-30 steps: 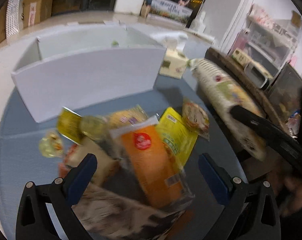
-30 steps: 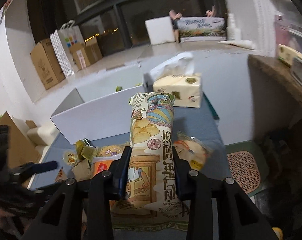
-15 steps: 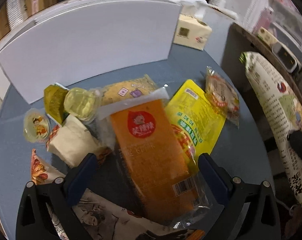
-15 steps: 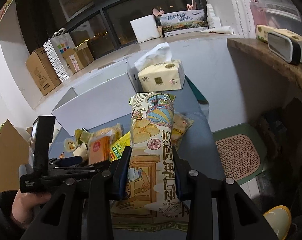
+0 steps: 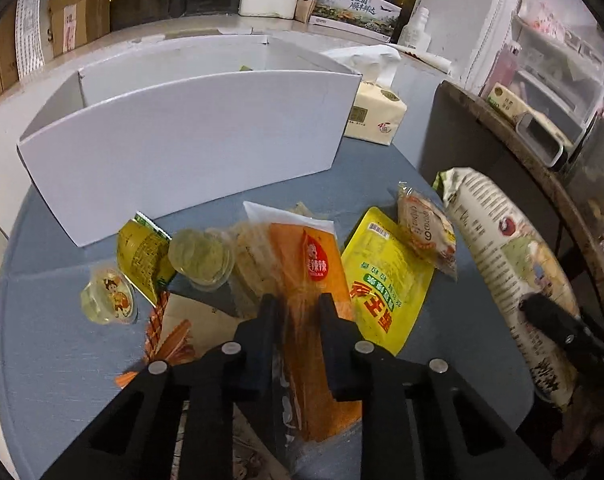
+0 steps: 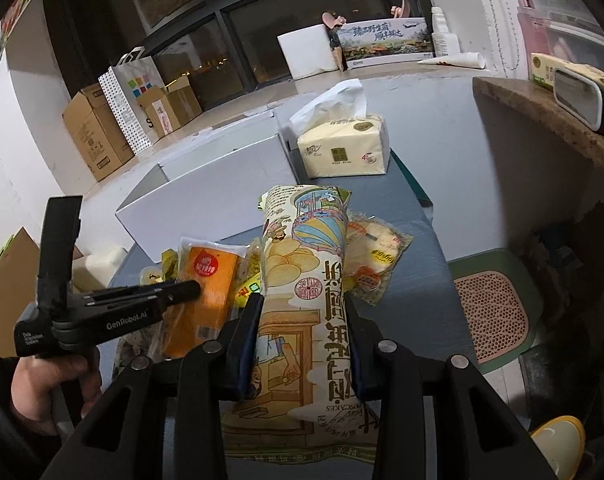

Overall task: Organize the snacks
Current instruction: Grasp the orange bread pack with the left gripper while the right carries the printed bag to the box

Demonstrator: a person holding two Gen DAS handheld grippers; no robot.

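Observation:
My left gripper (image 5: 298,304) is shut on an orange snack packet (image 5: 305,268) and holds it lifted above the blue table; it also shows in the right wrist view (image 6: 206,284). My right gripper (image 6: 302,308) is shut on a tall cream pancake-chips bag (image 6: 302,276), held upright at the table's right side, and the bag shows in the left wrist view (image 5: 505,256). A white open box (image 5: 182,136) stands behind the snack pile. A yellow pouch (image 5: 381,280), a small round-cake packet (image 5: 425,228), jelly cups (image 5: 110,300) and a green packet (image 5: 142,252) lie on the table.
A tissue pack (image 5: 377,116) stands right of the white box, also in the right wrist view (image 6: 341,152). A dark wooden shelf (image 5: 541,160) runs along the right. Cardboard boxes (image 6: 98,132) stand on the floor at left. A mat (image 6: 493,312) lies on the floor right of the table.
My left gripper has closed on the orange packet and lifted it off the pile. My right gripper still holds the chips bag and has shifted slightly.

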